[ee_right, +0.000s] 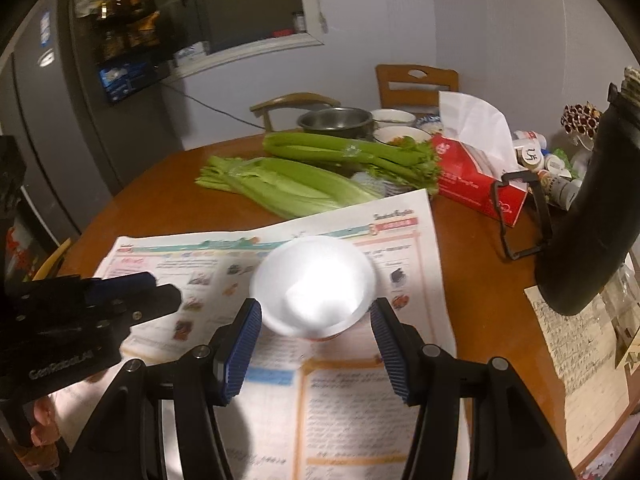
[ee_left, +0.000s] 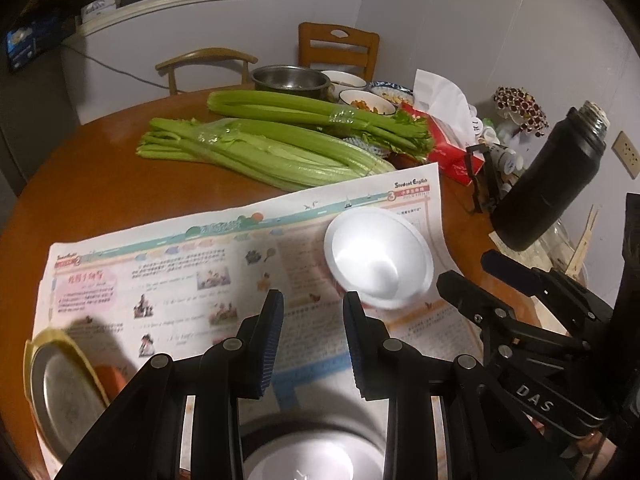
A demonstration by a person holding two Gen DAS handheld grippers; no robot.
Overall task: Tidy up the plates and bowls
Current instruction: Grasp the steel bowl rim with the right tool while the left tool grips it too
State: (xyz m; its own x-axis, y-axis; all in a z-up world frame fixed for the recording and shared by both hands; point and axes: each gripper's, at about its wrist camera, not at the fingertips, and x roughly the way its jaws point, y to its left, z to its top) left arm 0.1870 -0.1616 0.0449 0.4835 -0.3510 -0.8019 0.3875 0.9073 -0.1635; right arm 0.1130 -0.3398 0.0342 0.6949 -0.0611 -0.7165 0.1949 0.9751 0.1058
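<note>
Both grippers point steeply down over a newspaper spread on the round tabletop: the left gripper and right gripper each have their jaws drawn in and hold nothing. An empty white bowl sits on the newspaper just beyond the right jaws, toward the tabletop's right edge. Only the left view shows a metal plate near the left edge and another white bowl beneath the gripper.
</note>
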